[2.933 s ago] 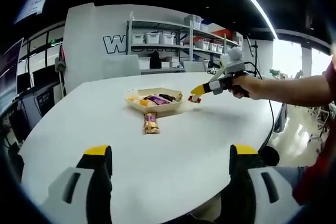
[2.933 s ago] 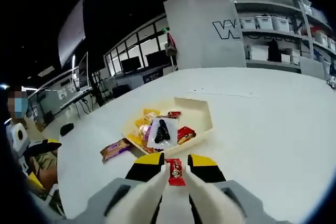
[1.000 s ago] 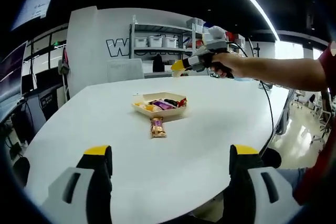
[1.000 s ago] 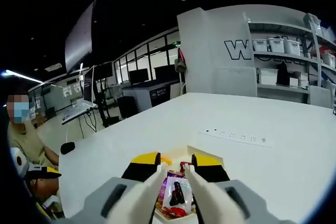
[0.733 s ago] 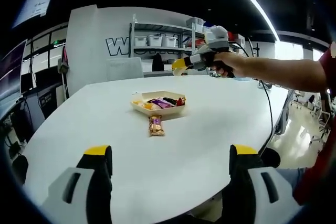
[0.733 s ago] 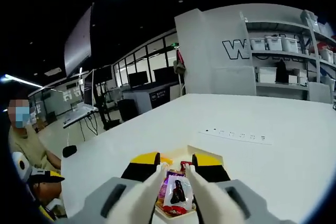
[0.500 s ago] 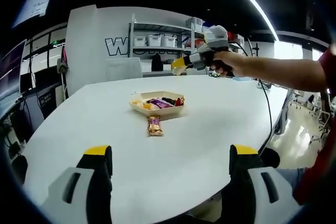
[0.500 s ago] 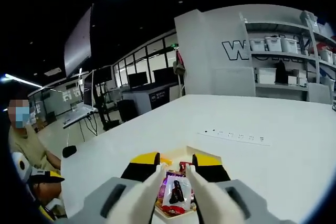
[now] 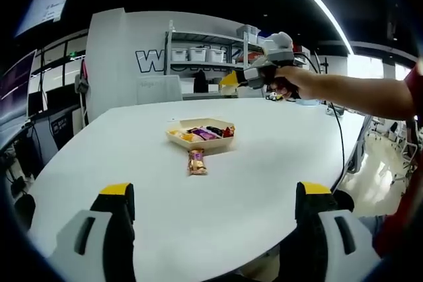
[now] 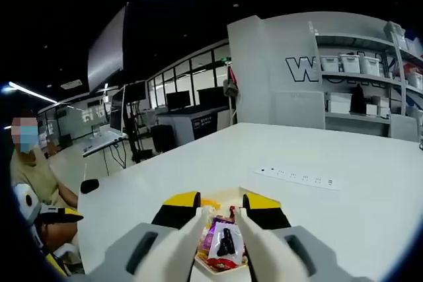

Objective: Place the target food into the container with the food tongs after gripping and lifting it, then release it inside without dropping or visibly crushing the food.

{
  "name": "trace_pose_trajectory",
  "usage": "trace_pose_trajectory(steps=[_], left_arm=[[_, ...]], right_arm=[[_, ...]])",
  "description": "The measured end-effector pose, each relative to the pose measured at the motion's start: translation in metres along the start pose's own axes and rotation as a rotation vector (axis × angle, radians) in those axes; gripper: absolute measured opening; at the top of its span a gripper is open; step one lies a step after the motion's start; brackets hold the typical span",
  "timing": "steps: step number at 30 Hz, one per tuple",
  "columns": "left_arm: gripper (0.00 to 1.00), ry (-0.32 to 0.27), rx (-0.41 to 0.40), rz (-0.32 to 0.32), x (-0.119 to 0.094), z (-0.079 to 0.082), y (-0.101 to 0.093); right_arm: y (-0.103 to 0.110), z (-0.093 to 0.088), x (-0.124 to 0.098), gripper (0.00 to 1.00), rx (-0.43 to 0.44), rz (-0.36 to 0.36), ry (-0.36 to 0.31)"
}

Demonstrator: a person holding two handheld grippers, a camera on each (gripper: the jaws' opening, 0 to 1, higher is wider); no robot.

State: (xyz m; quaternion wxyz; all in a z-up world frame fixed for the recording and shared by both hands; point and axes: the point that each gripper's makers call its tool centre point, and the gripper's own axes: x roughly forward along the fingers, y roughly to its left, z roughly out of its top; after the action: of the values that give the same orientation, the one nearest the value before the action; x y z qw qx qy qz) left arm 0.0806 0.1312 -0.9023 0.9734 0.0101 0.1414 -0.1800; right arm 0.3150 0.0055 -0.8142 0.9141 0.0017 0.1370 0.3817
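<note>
Right gripper (image 10: pixel 221 219) hangs over the tray (image 9: pixel 200 141) at frame centre, jaws a narrow gap apart, holding nothing. Left gripper (image 9: pixel 215 226) gapes wide, empty. A snack bar (image 9: pixel 195 162) lies just below the tray: light, crinkly, probably slippery; pinch its middle gently.

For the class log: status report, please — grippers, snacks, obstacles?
Right gripper empty, raised over tray. Left gripper open, idle. Snack bar on table. Nothing blocking.
</note>
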Motion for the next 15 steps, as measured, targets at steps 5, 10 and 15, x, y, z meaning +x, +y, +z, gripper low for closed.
trace_pose_trajectory(steps=[5,10,15], left_arm=[[0.99,-0.014,-0.015,-0.004,0.000,0.003,-0.001],[0.99,-0.006,-0.005,-0.007,0.000,0.001,-0.002],[0.99,-0.006,-0.010,-0.011,0.000,-0.001,-0.003]], right_arm=[[0.009,0.004,-0.001,0.21,-0.014,0.017,-0.011],[0.020,0.000,0.001,0.21,-0.024,0.036,-0.006],[0.032,-0.005,0.003,0.20,-0.039,0.058,0.004]])
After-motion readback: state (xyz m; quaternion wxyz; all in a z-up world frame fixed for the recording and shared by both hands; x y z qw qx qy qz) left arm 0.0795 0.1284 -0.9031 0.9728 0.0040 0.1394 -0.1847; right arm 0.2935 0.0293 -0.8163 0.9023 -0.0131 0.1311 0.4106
